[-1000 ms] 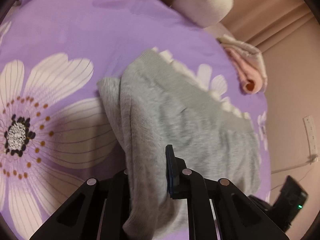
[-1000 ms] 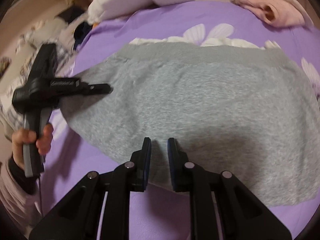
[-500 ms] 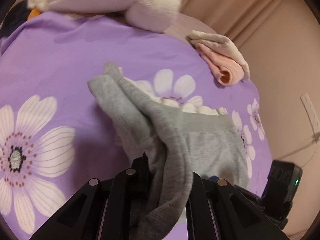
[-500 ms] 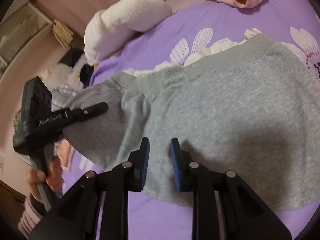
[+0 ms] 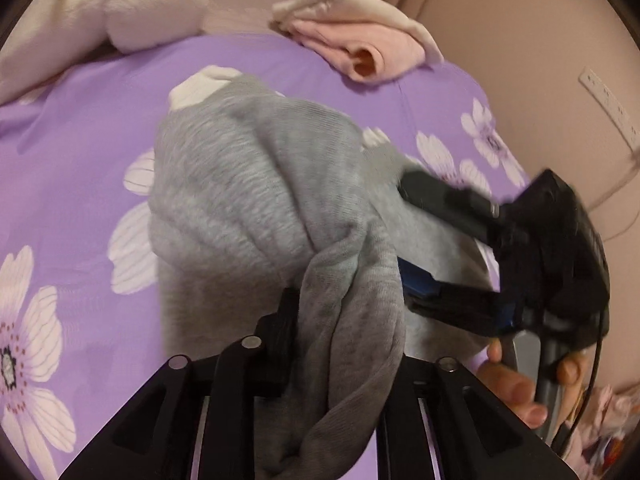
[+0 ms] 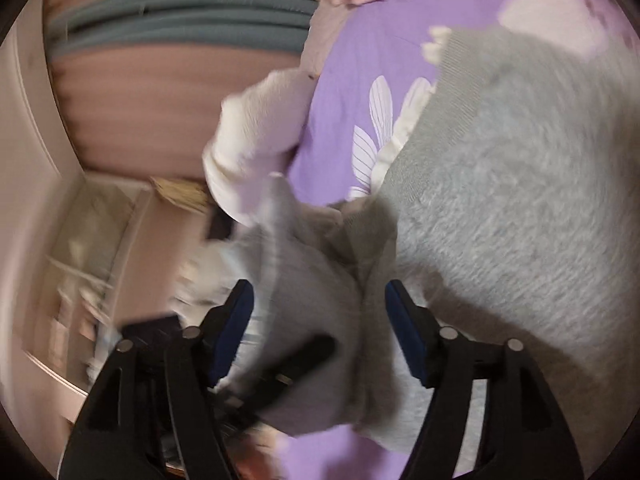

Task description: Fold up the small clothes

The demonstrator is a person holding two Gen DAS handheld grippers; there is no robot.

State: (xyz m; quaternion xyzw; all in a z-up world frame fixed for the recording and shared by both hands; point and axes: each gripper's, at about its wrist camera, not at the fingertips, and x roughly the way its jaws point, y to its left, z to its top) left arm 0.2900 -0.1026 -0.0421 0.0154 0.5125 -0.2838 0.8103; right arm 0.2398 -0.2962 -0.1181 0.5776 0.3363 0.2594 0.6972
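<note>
**Midway: first fold in progress**

Left wrist: left gripper clamps a bunched edge of the grey garment, now carried across the purple bedspread; a second earlier it lay flatter.

Right wrist: right gripper, previously nearly closed, is opening around grey cloth. Flattening remains.

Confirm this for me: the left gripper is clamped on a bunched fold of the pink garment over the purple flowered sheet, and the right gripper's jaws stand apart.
Not quite. The left gripper is clamped on the grey garment, not the pink garment, which lies untouched at the far edge of the purple flowered sheet; the left wrist view shows it. The right gripper's jaws do stand apart, opening.
</note>
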